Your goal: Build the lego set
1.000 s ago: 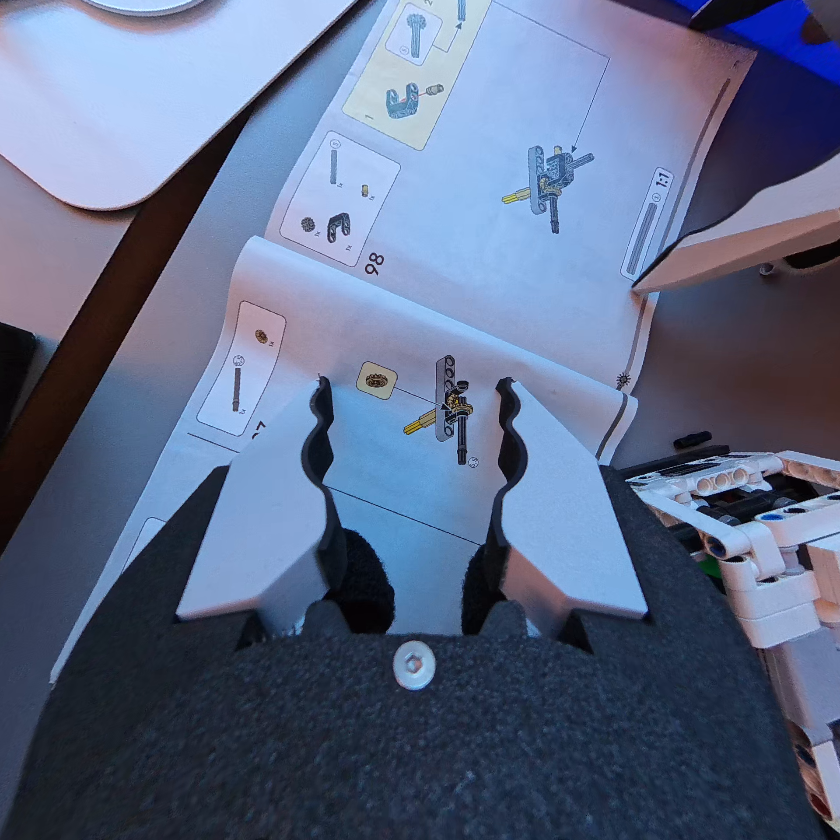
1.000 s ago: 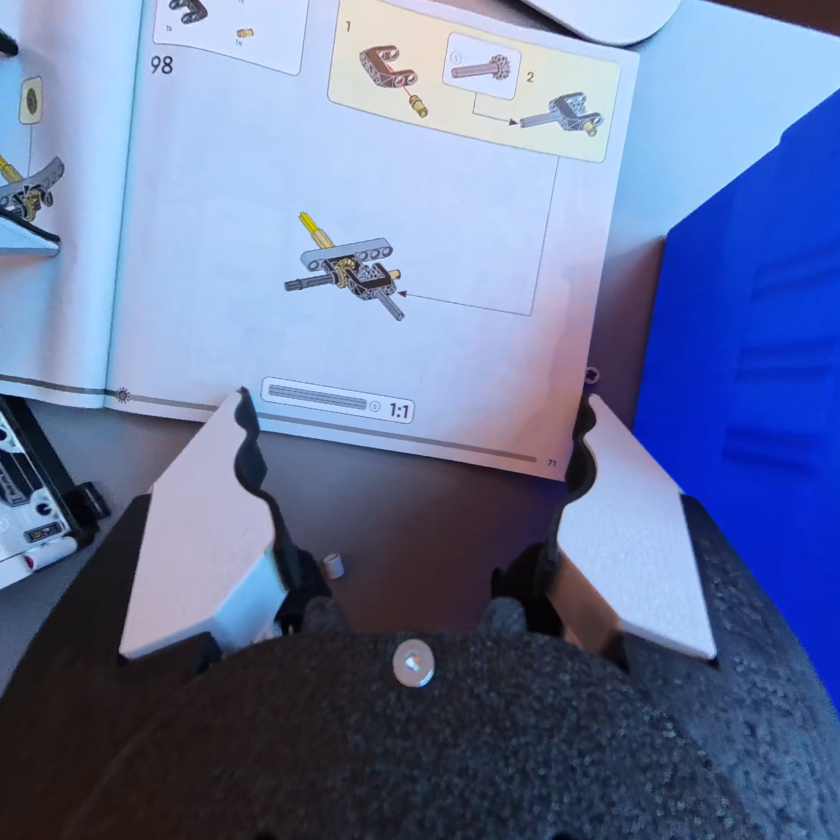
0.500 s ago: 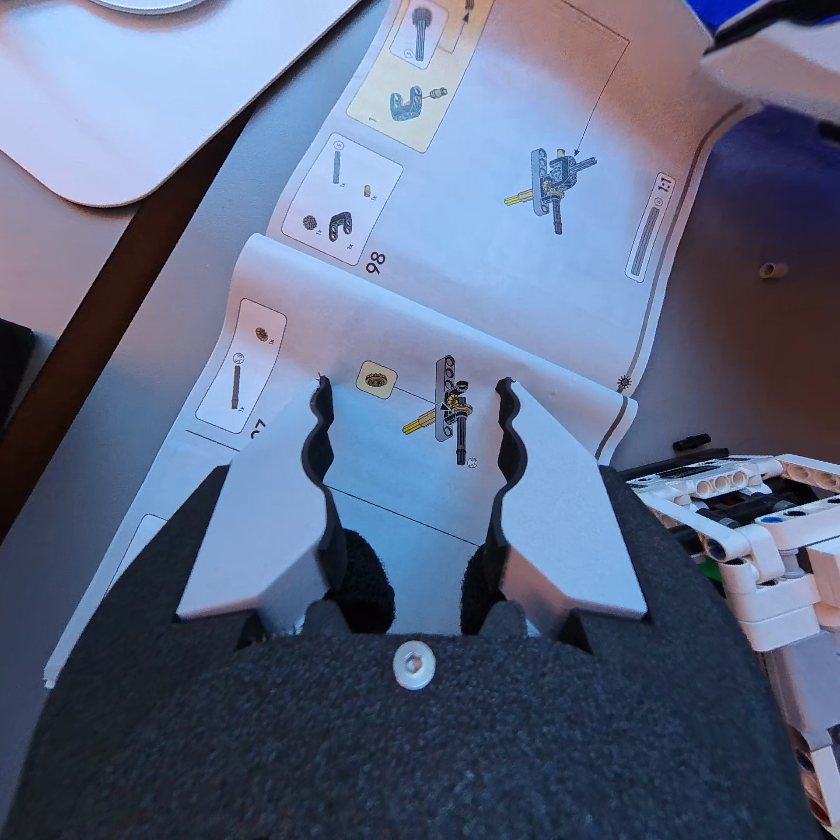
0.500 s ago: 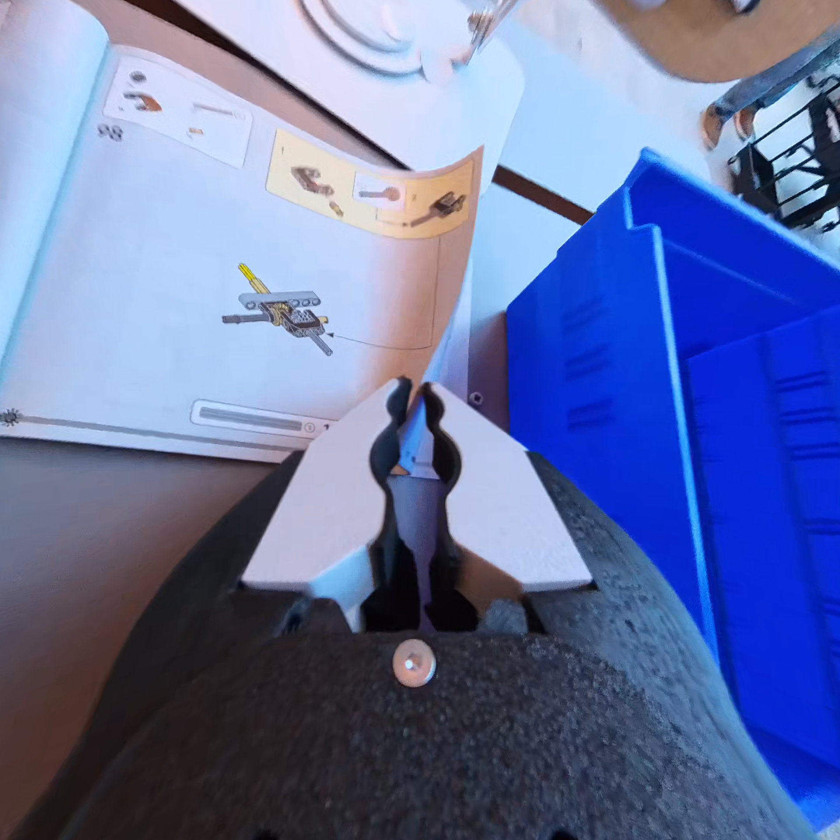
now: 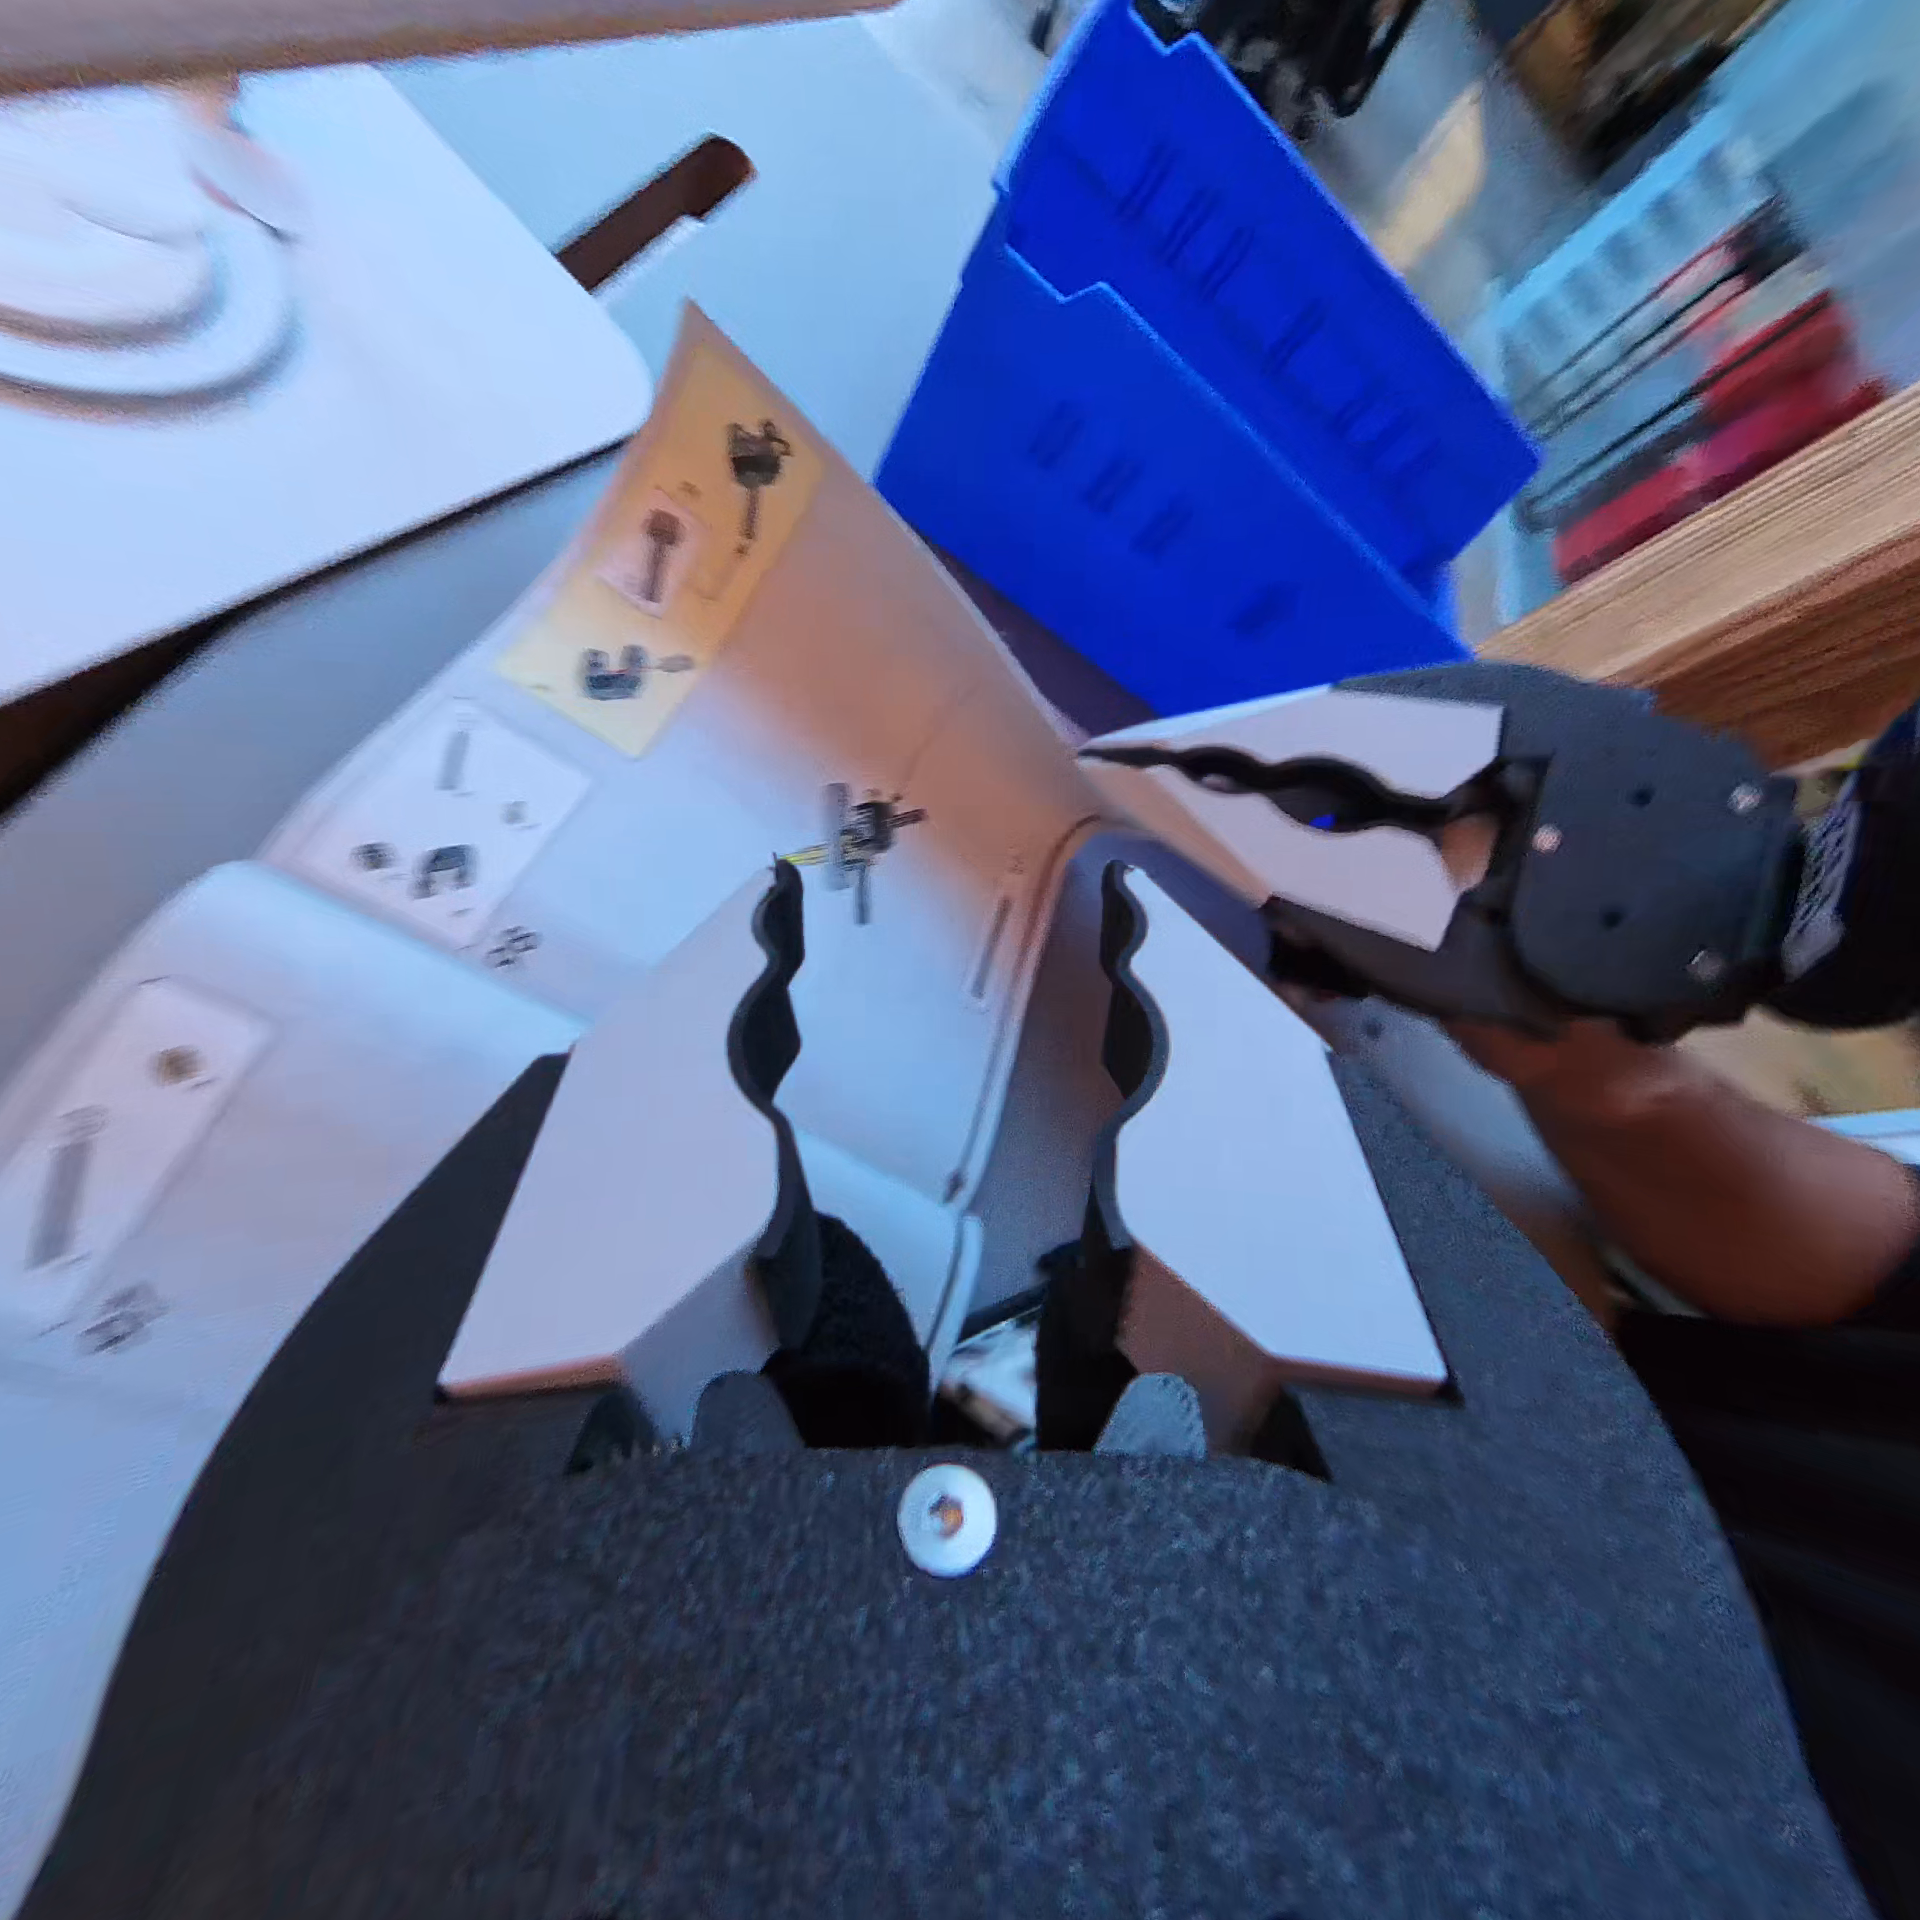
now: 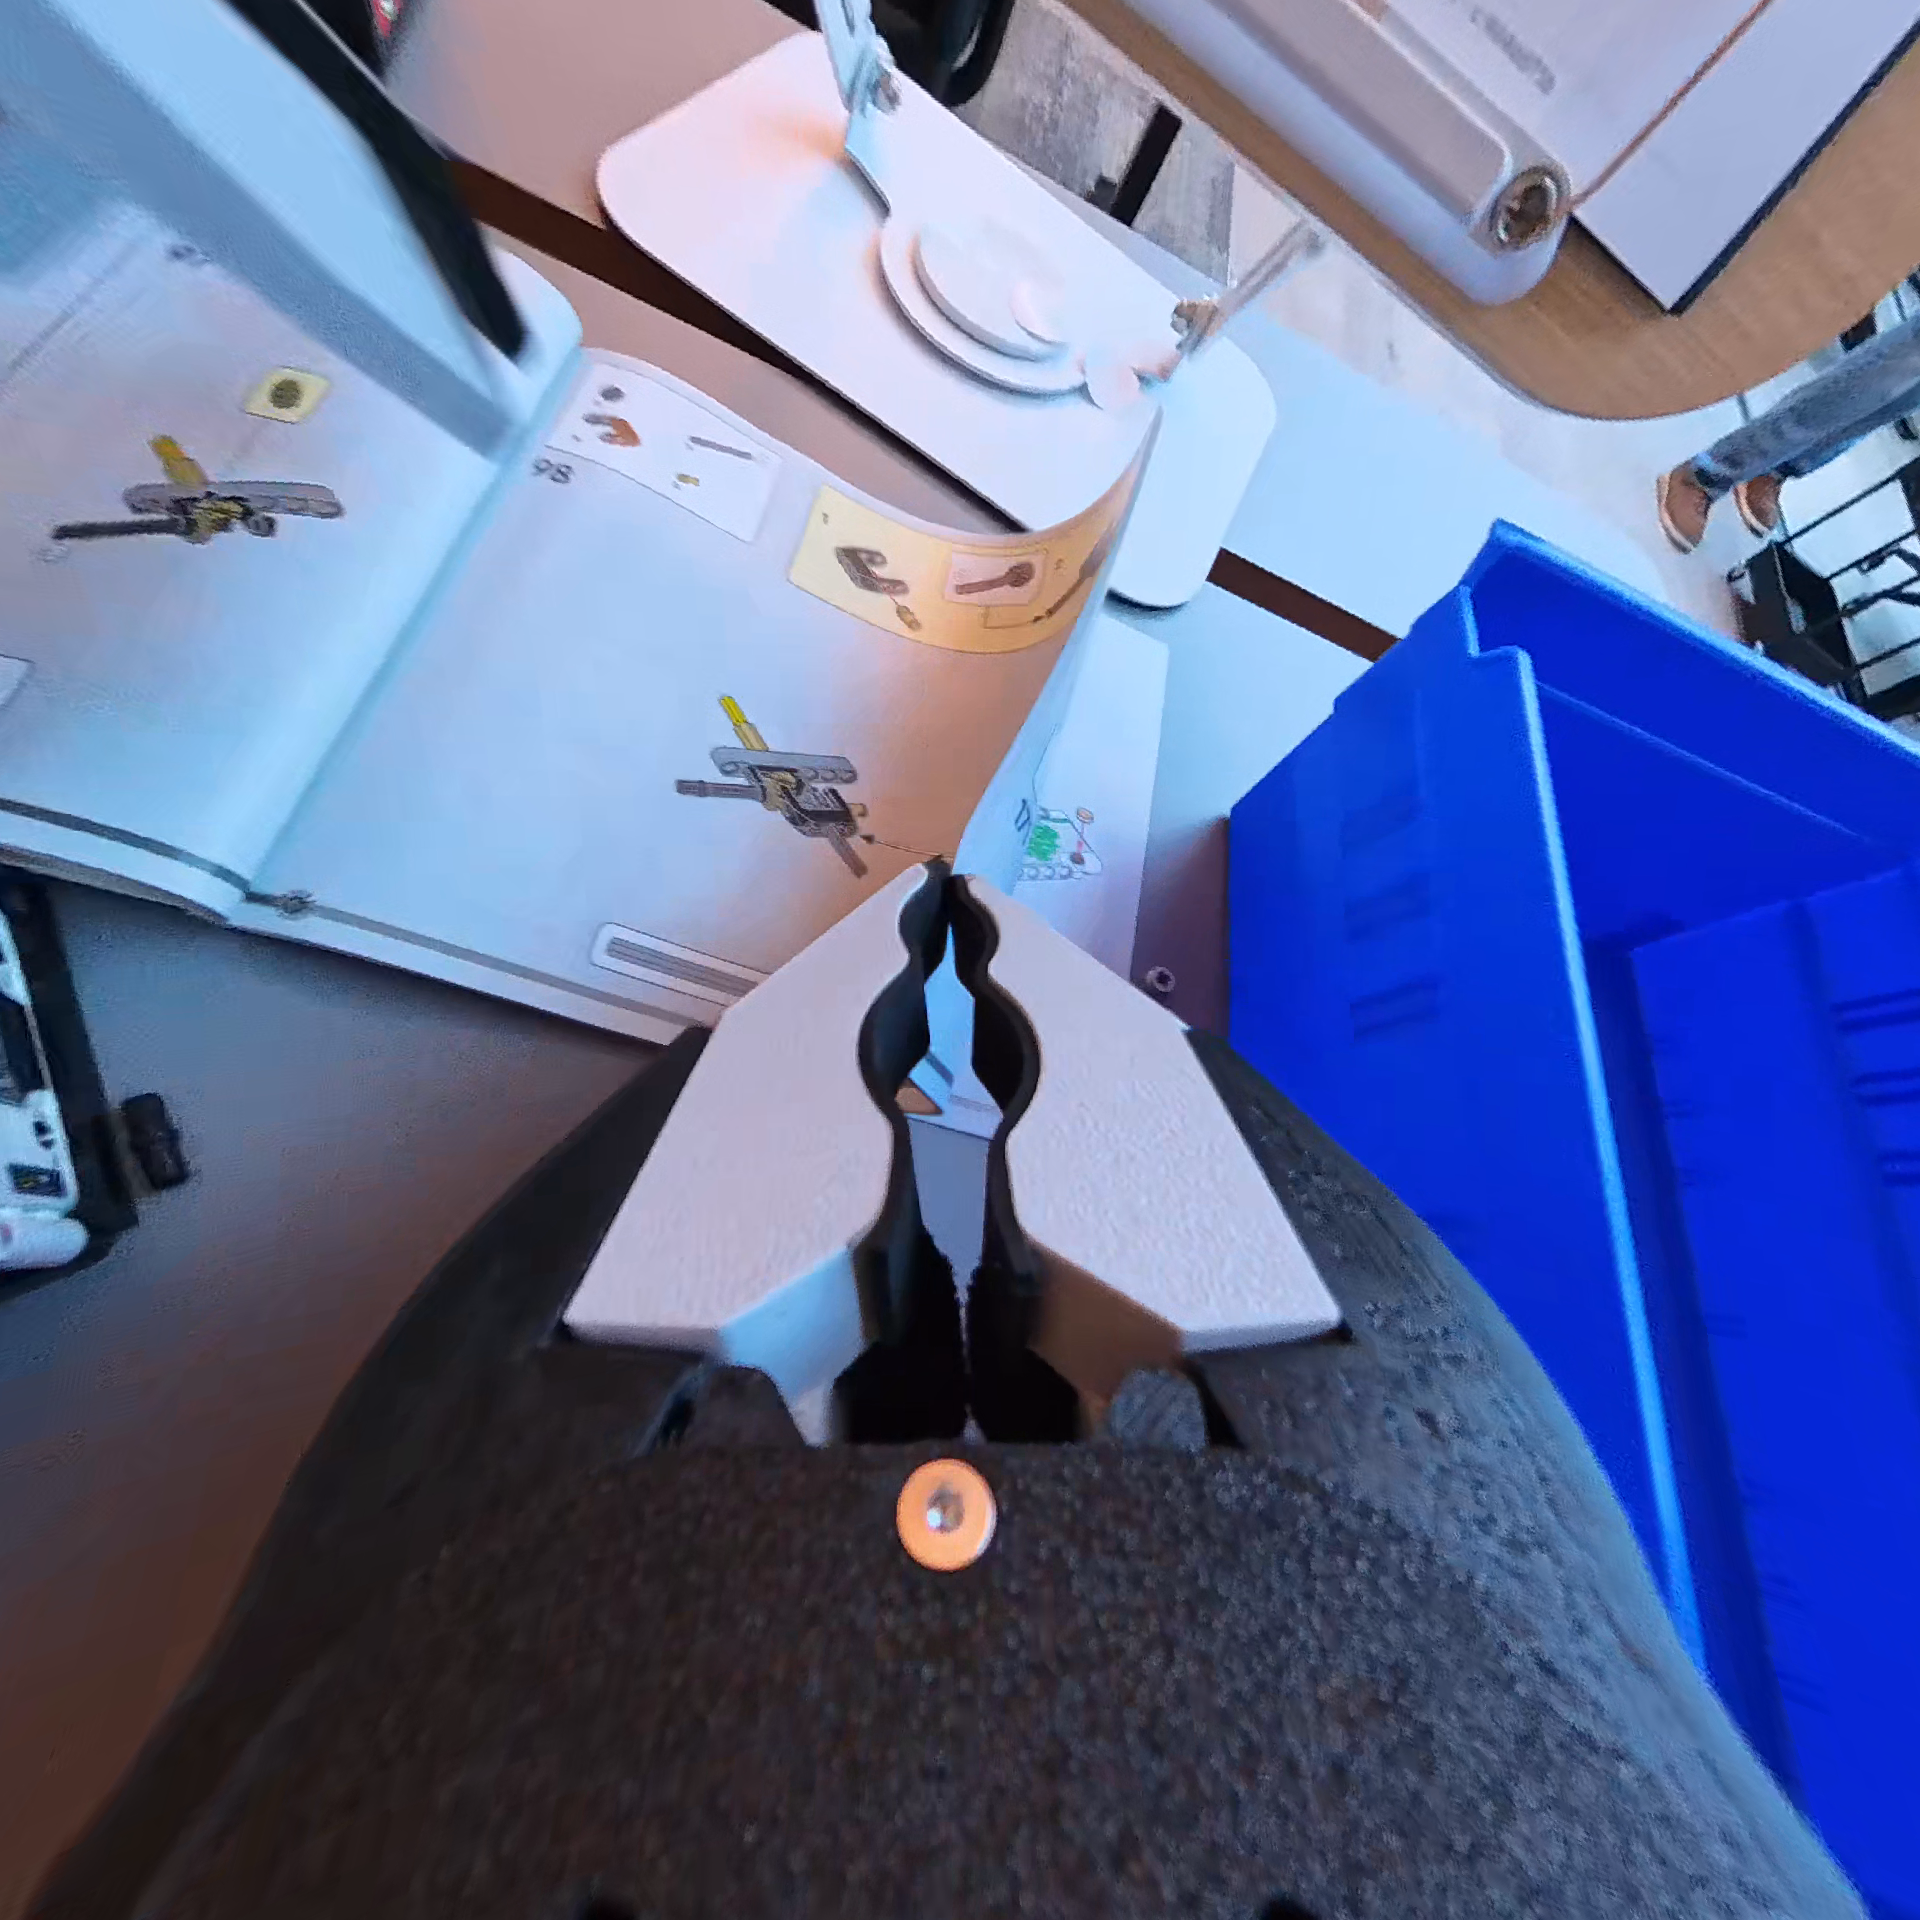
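- left gripper [image 5: 945, 883] hovers over the instruction booklet [image 6: 468, 727], fingers apart, empty.
- right gripper [image 6: 945, 883] fingers pinch the booklet's lifted page [image 6: 1081, 582]; a hard pull could tear it.
- lego model [image 6: 26, 1122] lies left of the booklet.

two tools [image 5: 945, 883] [image 6: 948, 883], one instruction booklet [image 6: 499, 748], two blue bins [image 6: 1558, 935]
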Demonstrator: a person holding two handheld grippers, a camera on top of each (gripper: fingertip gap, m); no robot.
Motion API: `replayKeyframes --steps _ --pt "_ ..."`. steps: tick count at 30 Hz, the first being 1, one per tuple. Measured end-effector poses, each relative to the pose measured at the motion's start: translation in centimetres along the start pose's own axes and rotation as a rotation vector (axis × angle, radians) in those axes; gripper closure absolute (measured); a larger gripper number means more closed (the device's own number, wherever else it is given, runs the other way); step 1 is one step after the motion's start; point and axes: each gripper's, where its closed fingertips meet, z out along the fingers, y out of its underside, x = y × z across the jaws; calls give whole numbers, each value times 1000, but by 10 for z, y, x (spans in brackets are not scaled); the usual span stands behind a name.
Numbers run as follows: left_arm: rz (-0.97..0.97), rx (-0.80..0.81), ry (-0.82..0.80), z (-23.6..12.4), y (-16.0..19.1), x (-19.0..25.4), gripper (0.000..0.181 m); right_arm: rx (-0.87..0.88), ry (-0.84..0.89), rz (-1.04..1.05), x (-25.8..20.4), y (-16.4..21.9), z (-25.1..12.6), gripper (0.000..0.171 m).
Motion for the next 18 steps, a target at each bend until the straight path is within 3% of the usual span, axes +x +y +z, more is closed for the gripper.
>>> replayKeyframes --steps 3,8,13,15,18 --pt "-117 -56 120 31 1 14 126 20 -14 -4 -7 -3 -2 171" --pt "-191 -107 168 70 -11 15 152 51 -39 -2 -14 -7 -7 171" --pt "-212 -115 207 80 -17 20 179 72 -43 1 -11 -11 -12 171" --pt "-222 -112 230 78 -16 22 181 61 -81 31 -14 -9 -12 171" --pt "-206 -97 265 72 -14 24 181 116 -137 106 -16 -18 -27 147"
